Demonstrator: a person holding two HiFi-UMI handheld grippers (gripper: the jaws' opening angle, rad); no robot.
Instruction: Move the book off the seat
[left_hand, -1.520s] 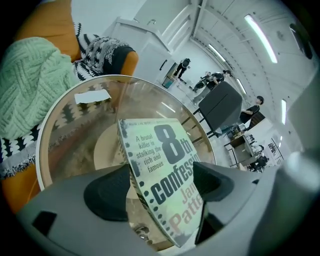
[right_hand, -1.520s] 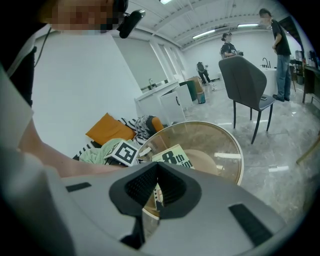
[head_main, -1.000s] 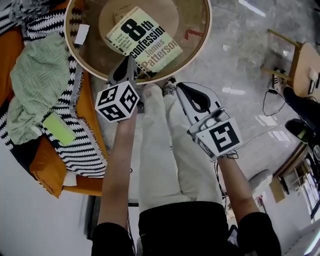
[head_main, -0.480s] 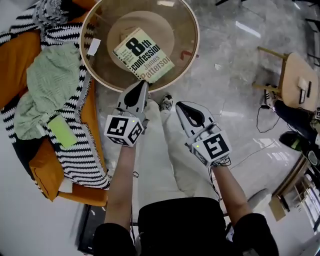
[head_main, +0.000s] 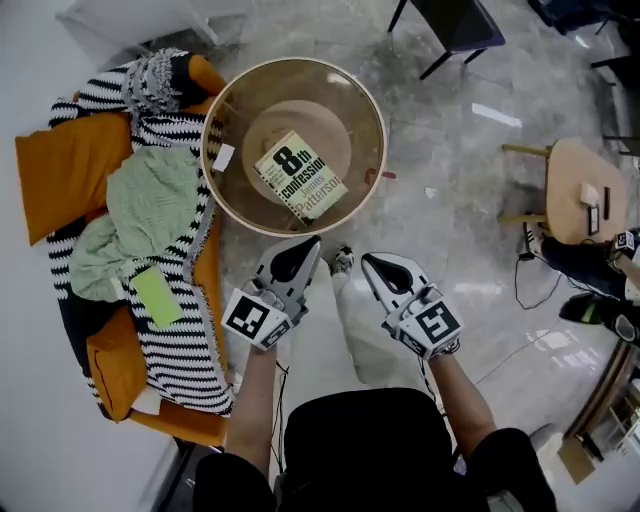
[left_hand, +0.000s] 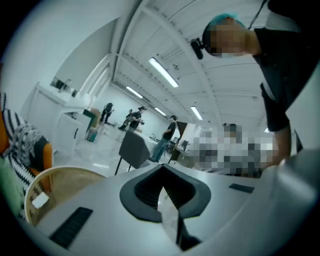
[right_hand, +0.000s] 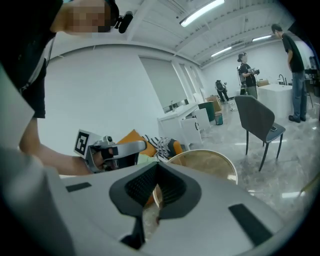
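Note:
The book (head_main: 300, 176), a pale paperback with large black title print, lies flat on the round glass-topped table (head_main: 383, 140), off the seat. My left gripper (head_main: 305, 247) is shut and empty, held below the table's near rim and apart from the book. My right gripper (head_main: 372, 262) hangs beside it, also shut with nothing between its jaws. In the left gripper view the closed jaws (left_hand: 162, 192) point over the table's rim (left_hand: 55, 185). The right gripper view has its closed jaws (right_hand: 157, 187) with the left gripper (right_hand: 107, 150) to their left.
The orange seat (head_main: 60, 170) at left carries a black-and-white striped blanket (head_main: 180, 330), a green cloth (head_main: 150, 210) and a lime-green pad (head_main: 158, 296). A white card (head_main: 223, 156) lies on the table. A dark chair (head_main: 455, 25) and a wooden stool (head_main: 575, 190) stand on the marble floor.
Both grippers have drawn back from the table toward the body; the left one was at the rim beside the book. The head view has pulled up and away, and the book stays put.

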